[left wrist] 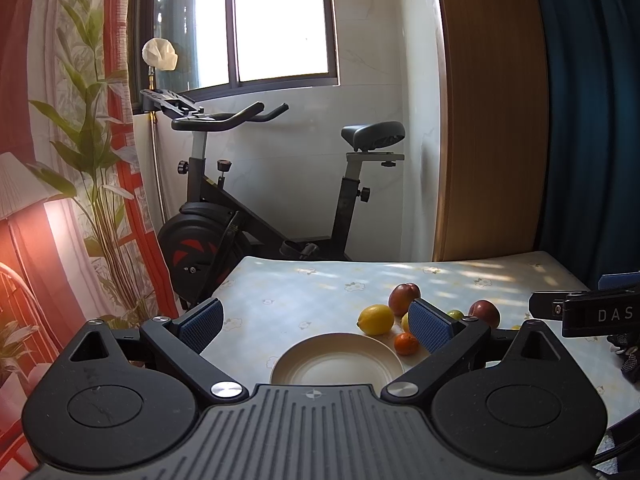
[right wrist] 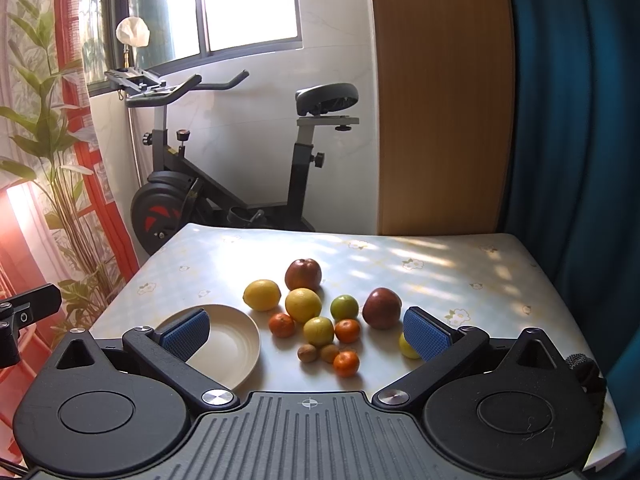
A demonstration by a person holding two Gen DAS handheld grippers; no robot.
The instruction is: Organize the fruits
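Fruits [right wrist: 316,320] between spread right tongs [right wrist: 306,330]; plate [right wrist: 236,344] left.

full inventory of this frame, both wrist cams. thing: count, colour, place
plate: 1, cream, empty, left of the fruit
apples: 2, dark red, far and right side of the cluster
lemons: 2 large yellow at the far side; smaller yellow fruit nearer
lime-like fruit: 1, green, mid cluster
tangerines: 3, orange, near side
kiwis: 2, brown, near side, beside each other
table: 1, pale floral cloth
exercise bike: 1, black, behind the table
plant: 1, green, left by the curtain
window: 1, bright, back wall
left gripper: open, above the plate
right gripper: open, above the fruit
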